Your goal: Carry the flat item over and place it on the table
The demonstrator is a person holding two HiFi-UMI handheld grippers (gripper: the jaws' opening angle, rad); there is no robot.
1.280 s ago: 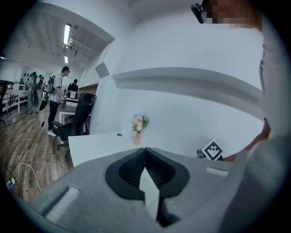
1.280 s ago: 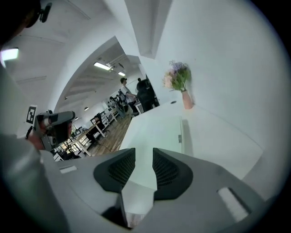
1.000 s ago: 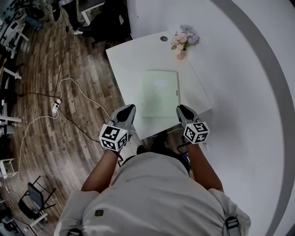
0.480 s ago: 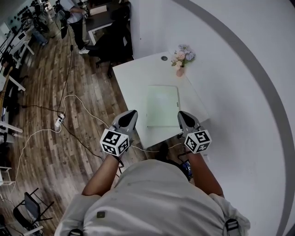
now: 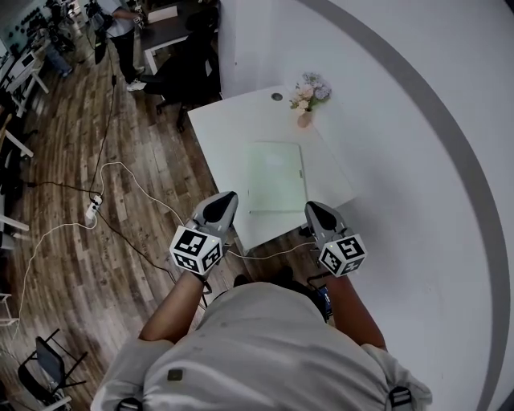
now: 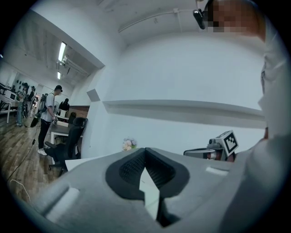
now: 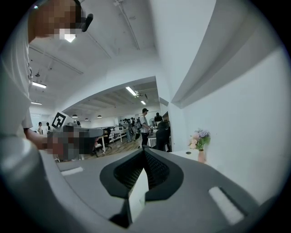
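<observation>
The flat item [image 5: 273,177], a pale green sheet, lies flat on the white table [image 5: 233,120], lengthwise away from me. My left gripper [image 5: 222,201] hangs off the table's near left corner, over the floor, jaws shut and empty. My right gripper [image 5: 316,210] hovers just short of the table's near edge, also shut with nothing in it. Neither touches the item. In the left gripper view the jaws [image 6: 145,150] meet at their tips. The right gripper view shows its jaws [image 7: 144,149] closed the same way.
A small vase of flowers [image 5: 306,92] stands at the table's far right, by the white wall. White cables [image 5: 120,172] trail over the wooden floor on the left. A dark chair [image 5: 185,68] and a standing person [image 5: 120,24] are beyond the table.
Both grippers have drawn back from the item's near corners to just off the table's near edge. The item stays flat on the table.
</observation>
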